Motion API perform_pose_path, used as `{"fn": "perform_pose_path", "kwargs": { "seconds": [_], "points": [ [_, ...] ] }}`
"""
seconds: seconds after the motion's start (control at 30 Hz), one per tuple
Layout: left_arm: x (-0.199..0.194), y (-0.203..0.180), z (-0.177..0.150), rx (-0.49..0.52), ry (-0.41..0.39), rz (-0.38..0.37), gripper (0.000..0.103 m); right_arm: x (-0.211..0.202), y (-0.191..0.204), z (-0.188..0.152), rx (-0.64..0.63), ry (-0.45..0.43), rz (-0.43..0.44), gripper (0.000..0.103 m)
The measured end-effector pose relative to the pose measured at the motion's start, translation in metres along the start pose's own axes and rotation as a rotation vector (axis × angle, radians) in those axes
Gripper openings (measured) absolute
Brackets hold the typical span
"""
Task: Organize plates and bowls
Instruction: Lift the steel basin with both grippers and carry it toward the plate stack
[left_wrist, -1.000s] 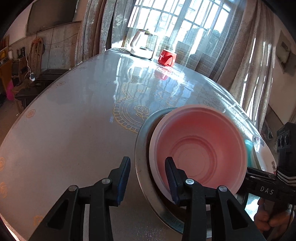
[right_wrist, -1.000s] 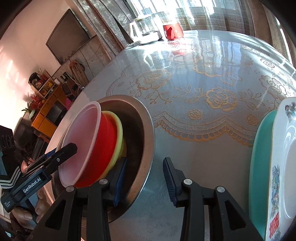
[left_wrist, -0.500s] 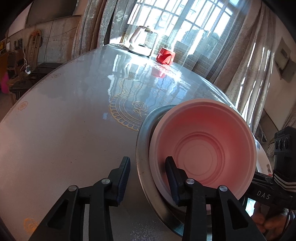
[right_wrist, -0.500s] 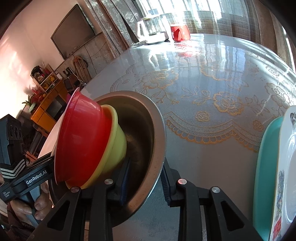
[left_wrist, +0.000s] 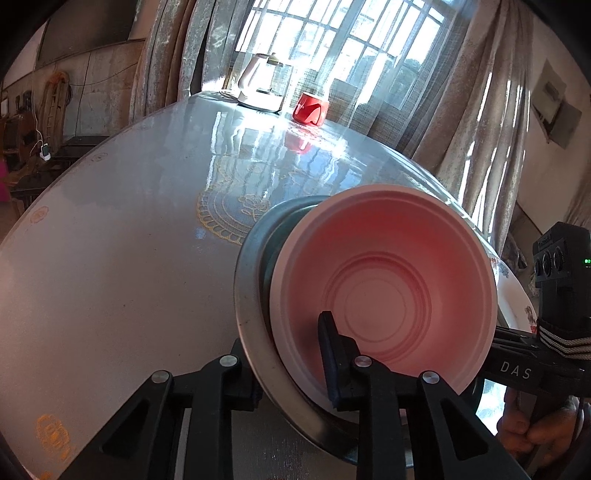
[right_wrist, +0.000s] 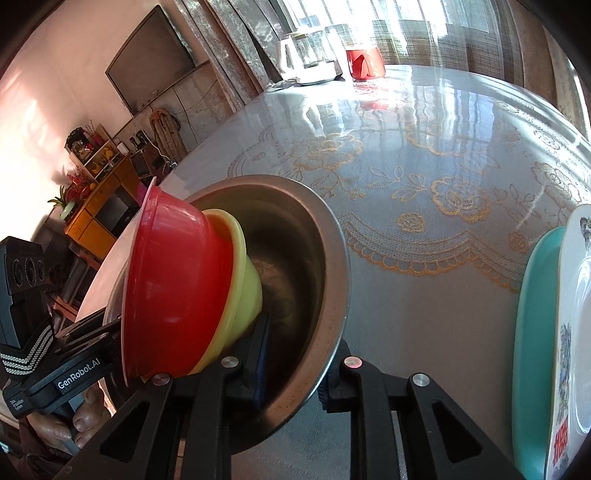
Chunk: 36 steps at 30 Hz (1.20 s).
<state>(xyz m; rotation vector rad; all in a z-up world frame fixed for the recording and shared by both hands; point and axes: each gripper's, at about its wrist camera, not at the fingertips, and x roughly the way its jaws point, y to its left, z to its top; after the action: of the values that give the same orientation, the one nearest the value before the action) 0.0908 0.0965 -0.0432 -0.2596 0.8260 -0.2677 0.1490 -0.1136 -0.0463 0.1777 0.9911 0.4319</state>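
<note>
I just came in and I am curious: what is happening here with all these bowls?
A person is tidying dishes with a gripper in each hand. Both grippers clamp the rim of a metal bowl, the left gripper on one side, the right gripper on the other. The bowl is tipped on its side, with a red bowl and a yellow bowl nested inside. Two plates, teal and white, sit to the right on the table.
</note>
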Motion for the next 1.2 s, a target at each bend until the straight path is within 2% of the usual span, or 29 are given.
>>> {"fn": "perform_pose_path", "kwargs": {
  "seconds": [0.3, 0.57, 0.67, 0.97, 1.2],
  "points": [
    [-0.004, -0.001, -0.007, -0.030, 0.002, -0.018, 0.026, -0.003, -0.004, -0.003, 0.012, -0.002, 0.023, 0.021],
    [-0.012, -0.006, -0.014, -0.018, 0.007, -0.023, 0.026, -0.005, -0.008, -0.005, 0.028, 0.007, 0.046, 0.020],
    [-0.013, -0.004, -0.014, -0.052, 0.017, -0.041, 0.028, -0.005, -0.009, -0.005, 0.028, 0.011, 0.054, 0.020],
    [-0.030, 0.005, -0.012, -0.111, -0.035, -0.068, 0.030, -0.006, -0.009, -0.009, 0.062, 0.015, 0.066, 0.022],
    [-0.030, -0.012, -0.016, -0.047, -0.039, -0.050, 0.027, -0.006, -0.004, -0.009, 0.014, 0.000, 0.029, 0.020]
  ]
}}
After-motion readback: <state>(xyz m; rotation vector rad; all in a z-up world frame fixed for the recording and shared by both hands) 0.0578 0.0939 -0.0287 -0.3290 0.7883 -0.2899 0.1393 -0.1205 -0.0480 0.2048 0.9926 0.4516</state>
